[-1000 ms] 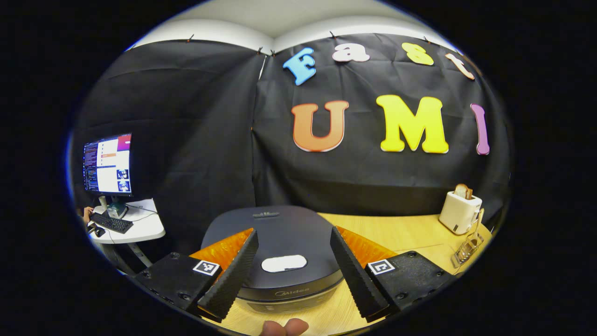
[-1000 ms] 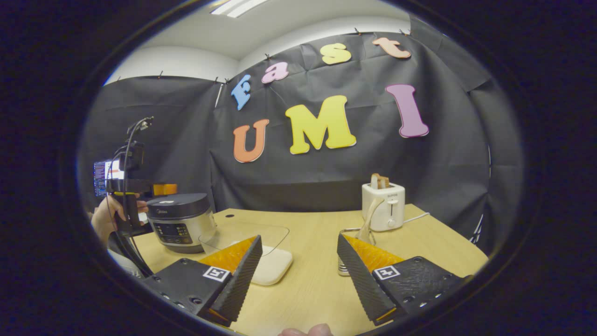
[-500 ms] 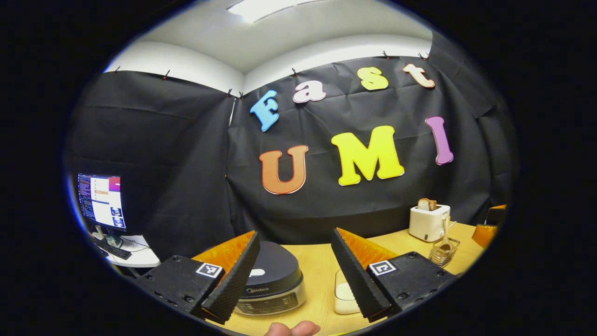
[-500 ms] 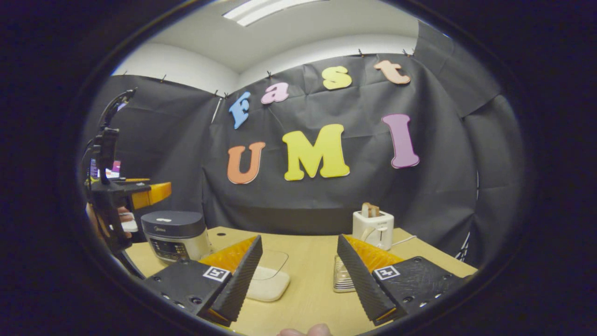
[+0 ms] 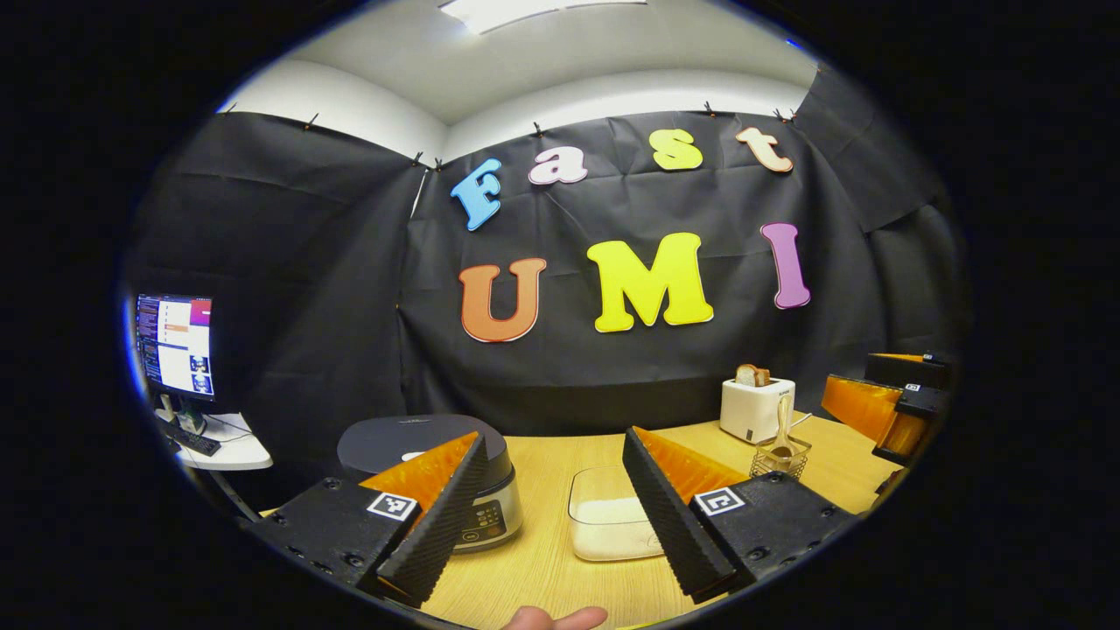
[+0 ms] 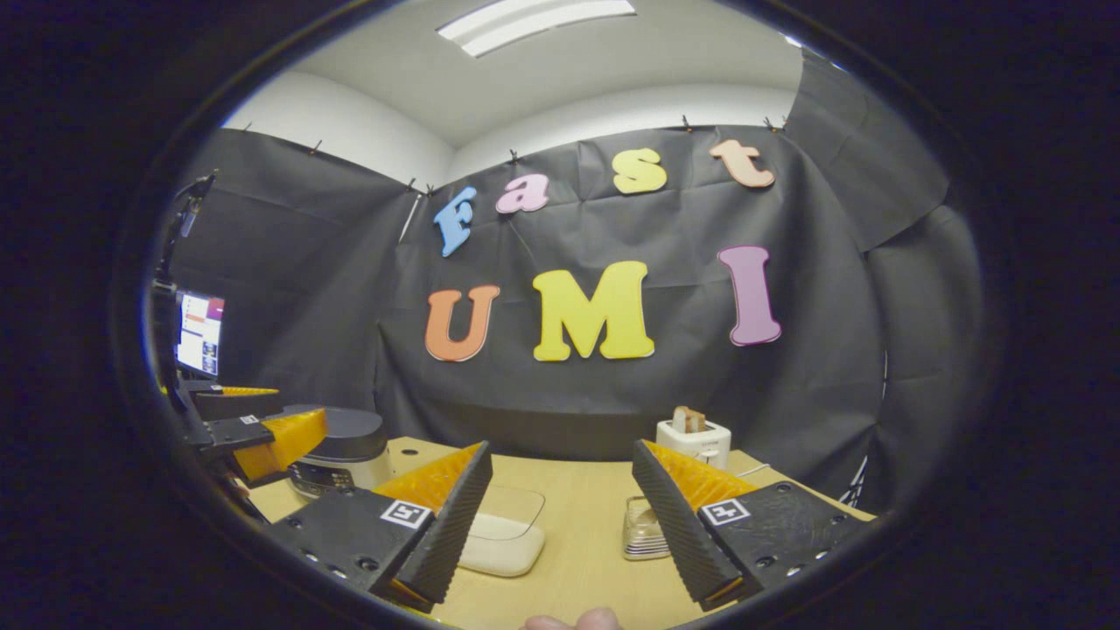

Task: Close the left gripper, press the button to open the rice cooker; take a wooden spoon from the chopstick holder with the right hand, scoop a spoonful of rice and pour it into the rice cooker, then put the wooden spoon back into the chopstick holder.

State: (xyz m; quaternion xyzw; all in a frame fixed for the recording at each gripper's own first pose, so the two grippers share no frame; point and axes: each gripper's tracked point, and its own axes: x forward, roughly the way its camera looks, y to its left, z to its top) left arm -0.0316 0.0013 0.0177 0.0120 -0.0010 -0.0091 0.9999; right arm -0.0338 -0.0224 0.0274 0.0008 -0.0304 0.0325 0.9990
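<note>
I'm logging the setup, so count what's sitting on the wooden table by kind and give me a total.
Rice cooker: 1
Clear container of rice: 1
Wire chopstick holder: 1
Wooden spoon: 1, standing in the holder
White toaster: 1, with bread in it
Total: 5

In the left gripper view, the left gripper's (image 5: 553, 507) own finger hides part of the rice cooker (image 5: 420, 442). The right gripper (image 5: 884, 407) is cut off at the edge. In the right gripper view, a finger covers part of the chopstick holder (image 6: 643, 529).
</note>
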